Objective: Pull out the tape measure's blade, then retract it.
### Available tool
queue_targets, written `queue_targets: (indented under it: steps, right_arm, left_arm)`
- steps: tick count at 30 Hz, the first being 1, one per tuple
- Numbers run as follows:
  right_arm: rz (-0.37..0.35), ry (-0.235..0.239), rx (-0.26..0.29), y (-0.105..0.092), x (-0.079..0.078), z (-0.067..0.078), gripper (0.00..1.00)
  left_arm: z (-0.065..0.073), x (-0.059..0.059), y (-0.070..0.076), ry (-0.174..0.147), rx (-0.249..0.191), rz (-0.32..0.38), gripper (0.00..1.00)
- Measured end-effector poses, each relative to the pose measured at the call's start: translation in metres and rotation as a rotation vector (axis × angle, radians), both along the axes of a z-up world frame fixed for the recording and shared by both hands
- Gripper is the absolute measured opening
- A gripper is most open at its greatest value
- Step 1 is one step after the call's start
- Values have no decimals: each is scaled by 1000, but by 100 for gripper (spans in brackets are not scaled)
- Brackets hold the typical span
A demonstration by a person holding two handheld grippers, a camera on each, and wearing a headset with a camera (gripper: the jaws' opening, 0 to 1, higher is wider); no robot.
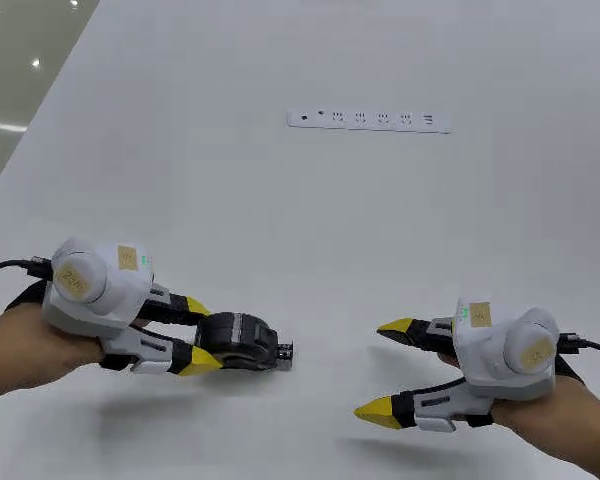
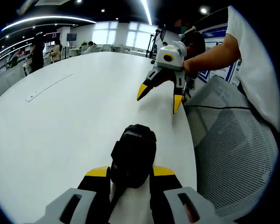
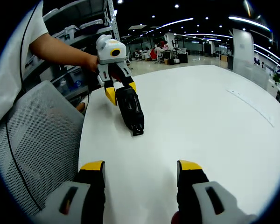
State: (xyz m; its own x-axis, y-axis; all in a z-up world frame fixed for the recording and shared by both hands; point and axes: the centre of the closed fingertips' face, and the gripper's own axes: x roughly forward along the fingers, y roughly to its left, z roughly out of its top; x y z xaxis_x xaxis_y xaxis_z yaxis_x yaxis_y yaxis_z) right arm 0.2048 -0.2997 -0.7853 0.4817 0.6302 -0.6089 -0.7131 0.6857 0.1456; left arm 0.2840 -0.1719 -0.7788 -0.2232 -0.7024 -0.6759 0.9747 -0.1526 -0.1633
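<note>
Left tool [image 1: 199,335] clamps the tape measure [image 1: 242,340] (rear end, it seems) — right tool [image 1: 384,368] gapes, well apart.

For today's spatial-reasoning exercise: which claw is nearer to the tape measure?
Left. The left claw grips the tape measure between its jaws; the right claw is open and apart from it, off its blade end.

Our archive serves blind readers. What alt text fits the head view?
The left tongs grip a black tape measure on a white table, blade not pulled out. The right tongs are open to its right; a white power strip lies farther back.
</note>
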Motion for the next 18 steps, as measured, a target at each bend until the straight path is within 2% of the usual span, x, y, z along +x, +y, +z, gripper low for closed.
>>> queue_targets:
  steps: [10,14,16,18]
  right_arm:
    - [47,-43,-14,10,17,2,56]
    - [72,-68,-12,16,24,3,53]
    - [80,-65,-12,18,26,2,52]
    - [100,-74,-27,22,29,-1,51]
  left_arm:
    - [-1,0,0,-45,27,-45,28]
    - [-2,0,1,-55,37,-52,28]
    - [-2,0,1,-60,40,-53,28]
    - [-2,0,0,-64,42,-57,28]
